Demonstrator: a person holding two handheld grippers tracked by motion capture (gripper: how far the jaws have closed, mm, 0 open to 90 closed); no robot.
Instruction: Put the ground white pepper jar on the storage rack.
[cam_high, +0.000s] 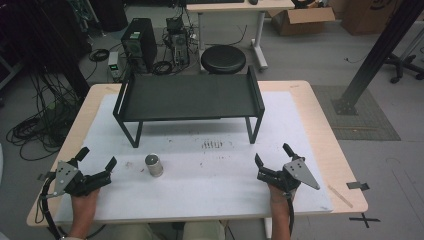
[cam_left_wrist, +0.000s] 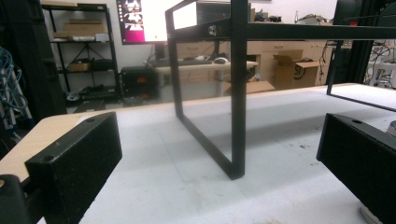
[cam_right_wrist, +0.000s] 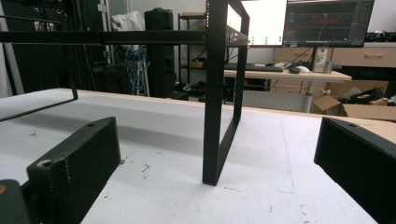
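A small metal cylinder (cam_high: 154, 165) stands upright on the white mat (cam_high: 210, 180), left of centre. My left gripper (cam_high: 97, 159) rests at the table's front left, jaws wide open and empty; the cylinder stands to its right. At the front right my right gripper (cam_high: 272, 152) is open too, with nothing between its jaws. A black metal shelf rack (cam_high: 187, 97) stands across the back of the mat. In the left gripper view my left gripper (cam_left_wrist: 219, 154) faces the rack's leg (cam_left_wrist: 238, 93), and the cylinder's edge (cam_left_wrist: 391, 128) peeks past the right jaw. My right gripper (cam_right_wrist: 215, 158) faces the other leg (cam_right_wrist: 214, 93).
The wooden table's edge (cam_high: 345, 170) frames the mat. Dark specks mark the mat (cam_high: 212, 145) in front of the rack. Beyond the table are a round black stool (cam_high: 223, 59), a computer tower (cam_high: 139, 44), cables on the floor and a black post (cam_high: 380, 50).
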